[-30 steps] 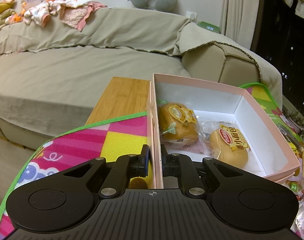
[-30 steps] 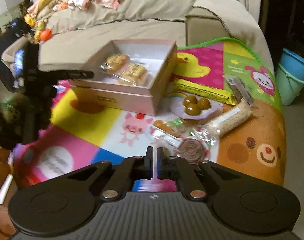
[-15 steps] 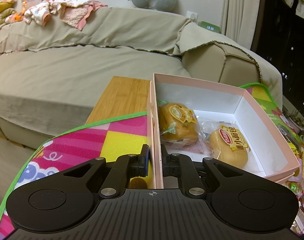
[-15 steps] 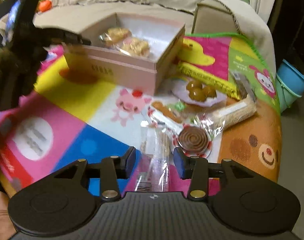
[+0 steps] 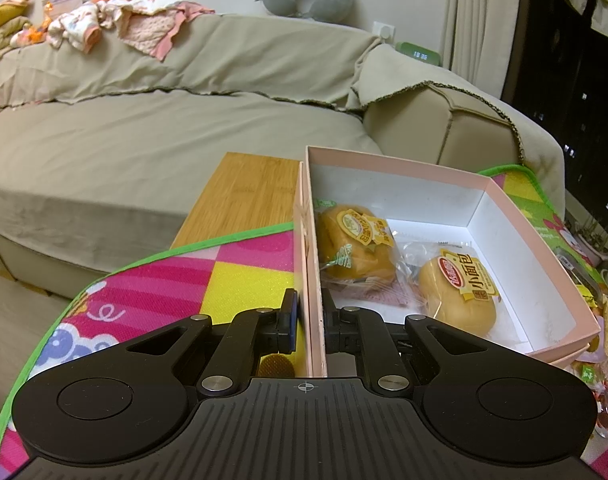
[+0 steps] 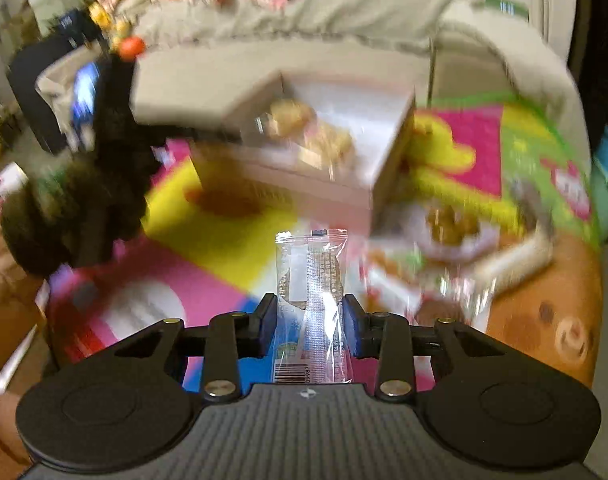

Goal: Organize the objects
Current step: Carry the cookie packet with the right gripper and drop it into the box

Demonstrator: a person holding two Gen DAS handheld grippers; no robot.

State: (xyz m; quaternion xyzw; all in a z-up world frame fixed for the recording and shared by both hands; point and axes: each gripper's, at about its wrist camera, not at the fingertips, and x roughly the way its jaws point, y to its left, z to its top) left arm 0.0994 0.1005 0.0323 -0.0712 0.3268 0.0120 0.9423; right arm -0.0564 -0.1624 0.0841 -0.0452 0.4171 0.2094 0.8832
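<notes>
Pinching the pink box (image 5: pixel 503 204) wall, our left hand-held gripper (image 5: pixel 308 320) steadies it on the worktop, while our right hand-held gripper (image 6: pixel 309 322) is closing around a clear snack packet (image 6: pixel 313 280) bound for it.

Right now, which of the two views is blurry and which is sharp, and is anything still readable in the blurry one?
Left wrist view: sharp, evenly lit indoors; the box and its two buns are crisp, with fisheye bending at the edges. Right wrist view: heavy motion blur over the mat and box, but the snack packet between the right hand-held gripper fingers stays sharp, its barcode visible.
</notes>
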